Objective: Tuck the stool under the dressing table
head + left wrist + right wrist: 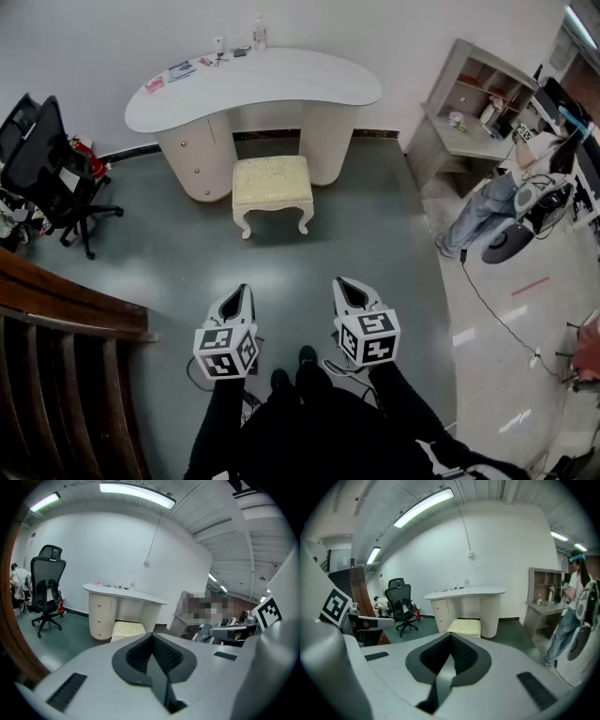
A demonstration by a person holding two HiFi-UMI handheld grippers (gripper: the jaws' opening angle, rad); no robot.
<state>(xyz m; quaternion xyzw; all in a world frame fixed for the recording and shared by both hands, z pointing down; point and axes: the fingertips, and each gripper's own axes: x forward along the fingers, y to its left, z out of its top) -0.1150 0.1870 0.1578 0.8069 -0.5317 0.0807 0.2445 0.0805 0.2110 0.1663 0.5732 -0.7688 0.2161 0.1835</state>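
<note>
A cream stool (pixel 272 183) with curved legs stands on the grey floor at the knee gap of the white kidney-shaped dressing table (pixel 281 80), its seat showing in front of the tabletop. My left gripper (pixel 242 291) and right gripper (pixel 345 284) hover side by side well short of the stool, both shut and holding nothing. The left gripper view shows the stool (pixel 127 629) and table (pixel 126 594) beyond my shut left gripper (pixel 152 637). In the right gripper view the stool (pixel 465 626) sits ahead of my shut right gripper (pixel 452 637).
A black office chair (pixel 47 169) stands to the left, with a dark wooden railing (pixel 56 309) at the near left. At the right are a shelf desk (pixel 469 122), a seated person (pixel 497 202) and a floor cable (pixel 487 305). Small items and a bottle (pixel 259 33) lie on the table.
</note>
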